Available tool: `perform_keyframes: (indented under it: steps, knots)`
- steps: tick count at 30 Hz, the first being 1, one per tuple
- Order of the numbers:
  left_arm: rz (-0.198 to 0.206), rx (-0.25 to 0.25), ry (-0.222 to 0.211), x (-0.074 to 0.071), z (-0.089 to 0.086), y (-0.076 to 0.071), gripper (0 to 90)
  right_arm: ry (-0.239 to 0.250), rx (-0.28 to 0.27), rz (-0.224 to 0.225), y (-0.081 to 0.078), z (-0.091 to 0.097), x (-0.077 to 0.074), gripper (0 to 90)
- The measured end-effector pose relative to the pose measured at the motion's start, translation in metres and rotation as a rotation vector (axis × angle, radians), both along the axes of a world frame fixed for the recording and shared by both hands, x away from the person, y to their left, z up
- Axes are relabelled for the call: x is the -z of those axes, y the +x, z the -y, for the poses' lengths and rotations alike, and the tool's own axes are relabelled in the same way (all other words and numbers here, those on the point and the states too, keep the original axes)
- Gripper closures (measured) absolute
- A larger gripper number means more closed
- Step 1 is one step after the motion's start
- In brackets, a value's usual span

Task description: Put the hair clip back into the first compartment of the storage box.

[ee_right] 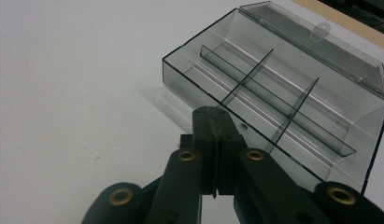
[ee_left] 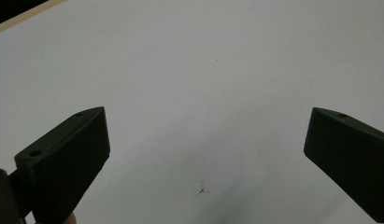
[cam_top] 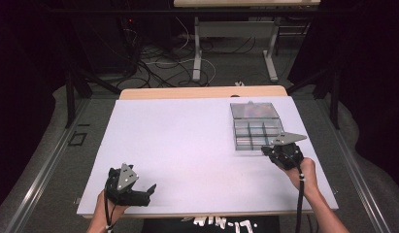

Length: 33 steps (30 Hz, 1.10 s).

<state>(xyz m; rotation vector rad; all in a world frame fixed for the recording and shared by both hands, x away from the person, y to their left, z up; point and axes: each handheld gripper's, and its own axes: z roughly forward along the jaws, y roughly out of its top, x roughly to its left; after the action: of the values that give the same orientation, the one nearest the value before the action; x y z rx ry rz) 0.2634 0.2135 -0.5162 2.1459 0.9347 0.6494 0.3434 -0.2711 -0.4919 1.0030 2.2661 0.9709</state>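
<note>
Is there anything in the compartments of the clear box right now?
No: in the right gripper view the clear box sits with its lid open, and every divided compartment shows bare plastic.

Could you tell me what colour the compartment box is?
Clear smoky grey compartment box, best in the right gripper view.

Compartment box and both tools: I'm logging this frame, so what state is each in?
Compartment box: lid open, folded back, compartments empty.
Left tool: open, nothing between its jaws, above bare table.
Right tool: shut, holding nothing, at the box's near edge.
</note>
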Motion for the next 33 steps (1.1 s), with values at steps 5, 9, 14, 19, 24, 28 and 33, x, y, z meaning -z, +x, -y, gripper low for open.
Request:
perform_keyframes:
  steps: [5,9,14,19,24,28,33]
  knots:
    - [0.001,0.000,0.001,0.000,0.000,0.000,0.2,0.001,0.000,0.004,0.005,0.000,-0.001,90.0]
    - [-0.001,-0.001,-0.004,0.000,0.001,0.000,0.2,0.003,-0.001,0.009,0.010,-0.002,-0.002,90.0]
    - [-0.002,-0.001,-0.008,0.000,0.001,0.000,0.2,0.000,0.003,0.008,0.015,-0.005,-0.003,90.0]
    - [-0.001,-0.001,-0.006,0.000,0.001,0.000,0.3,-0.006,-0.003,0.009,0.020,-0.009,-0.004,90.0]
    - [0.003,-0.001,0.001,0.000,0.000,0.000,0.2,0.004,-0.002,0.014,0.025,-0.011,-0.005,90.0]
    - [-0.002,0.001,-0.007,0.000,0.001,0.000,0.3,0.004,-0.003,0.017,0.030,-0.012,-0.005,90.0]
    - [0.003,0.002,-0.003,0.000,0.000,0.000,0.3,0.002,0.003,0.020,0.033,-0.013,-0.005,90.0]
